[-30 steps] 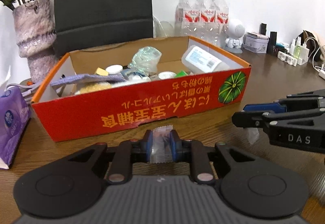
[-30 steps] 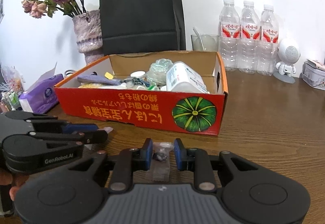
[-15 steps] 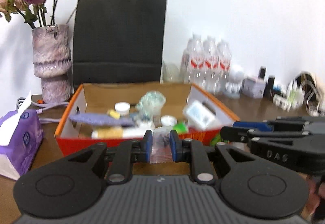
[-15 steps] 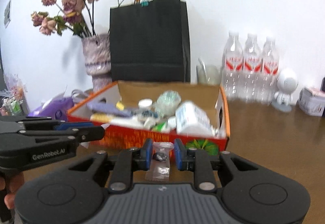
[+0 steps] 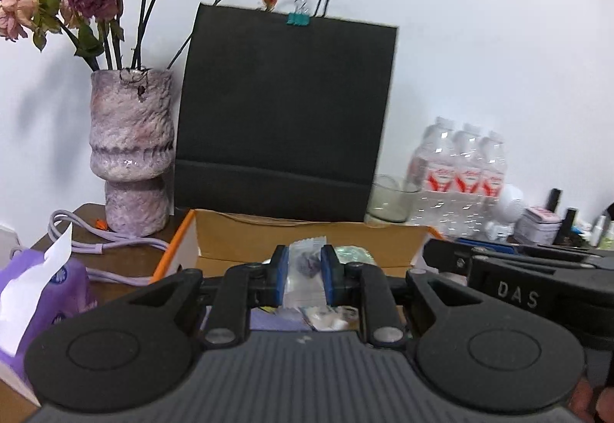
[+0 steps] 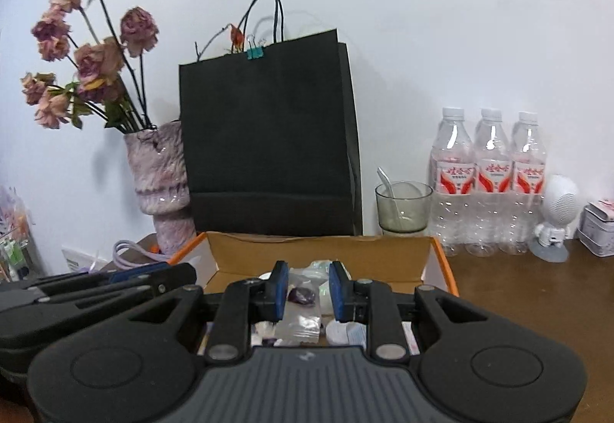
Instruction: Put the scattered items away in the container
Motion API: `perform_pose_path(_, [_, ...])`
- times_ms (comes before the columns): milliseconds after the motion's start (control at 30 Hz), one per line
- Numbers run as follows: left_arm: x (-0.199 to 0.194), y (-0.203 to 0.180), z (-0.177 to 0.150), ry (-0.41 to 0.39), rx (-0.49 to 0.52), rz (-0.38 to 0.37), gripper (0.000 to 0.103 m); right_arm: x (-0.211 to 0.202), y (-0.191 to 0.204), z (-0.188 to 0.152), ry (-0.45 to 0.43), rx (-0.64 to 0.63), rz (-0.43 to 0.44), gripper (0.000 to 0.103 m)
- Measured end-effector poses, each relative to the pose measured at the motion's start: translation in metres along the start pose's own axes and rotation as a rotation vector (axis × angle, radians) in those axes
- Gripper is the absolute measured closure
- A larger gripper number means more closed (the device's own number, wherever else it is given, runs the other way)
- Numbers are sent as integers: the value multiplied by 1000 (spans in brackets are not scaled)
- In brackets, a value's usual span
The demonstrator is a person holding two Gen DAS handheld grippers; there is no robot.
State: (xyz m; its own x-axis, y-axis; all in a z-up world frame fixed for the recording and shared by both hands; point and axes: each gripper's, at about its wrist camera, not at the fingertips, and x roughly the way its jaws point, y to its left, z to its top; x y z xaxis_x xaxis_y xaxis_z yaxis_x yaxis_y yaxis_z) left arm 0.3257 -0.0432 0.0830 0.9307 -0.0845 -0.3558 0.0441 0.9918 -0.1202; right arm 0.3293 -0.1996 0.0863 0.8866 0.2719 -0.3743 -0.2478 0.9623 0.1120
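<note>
Two small clear plastic packets have come up off the tabletop and now hang over the open orange cardboard box (image 6: 429, 254), one (image 5: 305, 275) clenched in the left gripper (image 5: 303, 279), the other (image 6: 303, 302) in the right gripper (image 6: 305, 292), ready to drop.

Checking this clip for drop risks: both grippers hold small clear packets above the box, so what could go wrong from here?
1. The left gripper and right gripper hang side by side, so they might bump when letting go.
2. Each clear packet is flimsy and pinched only at its middle, so it may cling to a pad or flutter.
3. The box is already crowded, so a packet might land on other items and slide.
</note>
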Motion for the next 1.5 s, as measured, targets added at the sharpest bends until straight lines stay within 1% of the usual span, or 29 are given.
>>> perform_pose_path(167, [28, 0, -1, 36, 19, 25, 84, 32, -5, -3, 61, -3, -22, 81])
perform_pose_path(333, [38, -1, -6, 64, 35, 33, 84, 46, -11, -12, 112, 9, -37, 81])
perform_pose_path(433, [37, -1, -8, 59, 41, 55, 82, 50, -10, -15, 128, 8, -28, 80])
perform_pose_path(467, [37, -1, -7, 55, 44, 67, 74, 50, -10, -15, 133, 10, -24, 80])
perform_pose_path(500, [36, -1, -7, 53, 45, 78, 62, 50, -10, -15, 136, 16, -25, 70])
perform_pose_path(533, [34, -1, -7, 48, 36, 117, 40, 50, -10, -15, 139, 22, -28, 57])
perform_pose_path(567, [32, 1, -6, 37, 30, 166, 14, 49, -11, -15, 137, 29, -37, 36])
perform_pose_path(600, [30, 2, -5, 19, 26, 232, 2, 47, -13, -14, 128, 32, -65, 23])
perform_pose_path(633, [28, 4, -3, -4, 22, 262, 0, 45, -15, -12, 121, 35, -95, 16])
perform_pose_path(667, [25, 6, -2, -21, 18, 251, 0, 43, -18, -10, 115, 44, -110, 2])
perform_pose_path(700, [22, 9, -1, -22, 4, 222, 0, 40, -22, -9, 105, 65, -107, 0])
perform_pose_path(767, [20, 11, 1, -15, -27, 194, 0, 36, -30, -6, 100, 120, -68, 0])
perform_pose_path(833, [18, 10, 1, -15, -27, 184, 0, 34, -32, -4, 104, 149, -43, 0])
perform_pose_path(933, [16, 5, 0, -17, 7, 199, 0, 32, -29, -3, 103, 130, -52, 0])
perform_pose_path(1000, [16, 3, -2, -13, 12, 203, 0, 31, -28, -2, 106, 121, -57, 0])
perform_pose_path(1167, [7, 5, -10, 40, 9, 168, 0, 27, -30, -3, 136, 119, -62, 0])
perform_pose_path(1267, [-5, 8, -15, 60, 6, 167, 0, 18, -26, -6, 150, 107, -72, 0])
perform_pose_path(1367, [-22, 8, -18, 81, 17, 150, 0, 3, -20, -11, 158, 102, -61, 0])
perform_pose_path(1500, [-54, 7, -20, 89, 16, 130, 0, -24, -15, -17, 169, 108, -66, 0])
